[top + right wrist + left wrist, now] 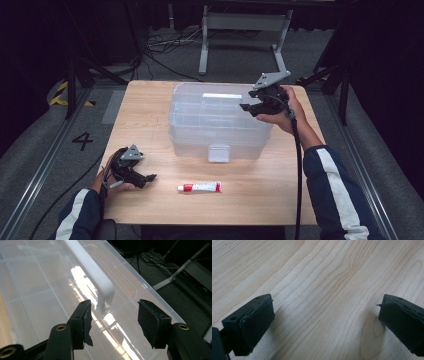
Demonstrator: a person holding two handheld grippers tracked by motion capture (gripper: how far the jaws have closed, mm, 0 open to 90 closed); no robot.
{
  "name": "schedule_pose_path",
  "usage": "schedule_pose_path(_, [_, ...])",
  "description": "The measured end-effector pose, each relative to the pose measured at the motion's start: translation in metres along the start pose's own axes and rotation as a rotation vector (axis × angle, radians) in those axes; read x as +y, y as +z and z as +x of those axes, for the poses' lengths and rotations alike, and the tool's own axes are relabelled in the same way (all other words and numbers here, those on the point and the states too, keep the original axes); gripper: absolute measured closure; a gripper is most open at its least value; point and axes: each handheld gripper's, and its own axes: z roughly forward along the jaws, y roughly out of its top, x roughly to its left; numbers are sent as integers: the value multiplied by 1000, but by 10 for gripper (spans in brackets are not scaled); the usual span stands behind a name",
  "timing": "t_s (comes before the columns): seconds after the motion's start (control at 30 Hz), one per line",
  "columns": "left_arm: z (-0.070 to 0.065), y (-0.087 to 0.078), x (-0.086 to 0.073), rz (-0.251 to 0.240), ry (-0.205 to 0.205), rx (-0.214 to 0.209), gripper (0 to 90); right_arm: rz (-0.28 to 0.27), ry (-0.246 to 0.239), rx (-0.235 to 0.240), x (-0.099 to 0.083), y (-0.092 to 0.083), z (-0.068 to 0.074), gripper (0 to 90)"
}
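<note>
I'm holding my right gripper point(113, 320), part open and empty, over the box point(220, 125) handle point(92, 275) to grab it; my left gripper point(324, 322) is resting wide open, empty.

Lab or recording studio, black curtains all round, cables point(165, 45) on grey carpet at 12 o'clock, floor rail point(35, 170) at 9 o'clock, hazard tape point(60, 93) at 10 o'clock

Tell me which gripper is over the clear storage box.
The right gripper, jaws open above the box's lid near its white handle. The left gripper sits low over the bare table, beside the toothpaste tube.
</note>
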Motion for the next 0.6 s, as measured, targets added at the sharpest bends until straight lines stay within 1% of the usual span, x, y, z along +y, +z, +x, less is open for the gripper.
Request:
schedule_pose_path(0.07, [0, 0, 0, 0, 0, 0, 5, 9, -4, -1, 2, 4, 1, 467])
schedule_pose_path(0.13, [0, 0, 0, 0, 0, 0, 5, 11, -9, 10, 4, 6, 2, 477])
schedule_pose_path(0.23, [0, 0, 0, 0, 0, 0, 5, 22, -11, -13, 8, 11, 3, 499])
schedule_pose_path(0.3, [0, 0, 0, 0, 0, 0, 5, 28, -24, -1, 9, 13, 4, 507])
schedule_pose_path(0.43, [0, 0, 0, 0, 0, 0, 5, 38, -44, -2, 12, 17, 6, 547])
schedule_pose_path(0.53, [0, 0, 0, 0, 0, 0, 5, 38, -46, -6, 13, 19, 5, 587])
schedule_pose_path(0.57, [0, 0, 0, 0, 0, 0, 5, 38, -46, -6, 13, 19, 5, 587])
schedule_pose_path(0.6, [0, 0, 0, 0, 0, 0, 5, 41, -54, 0, 14, 21, 5, 603])
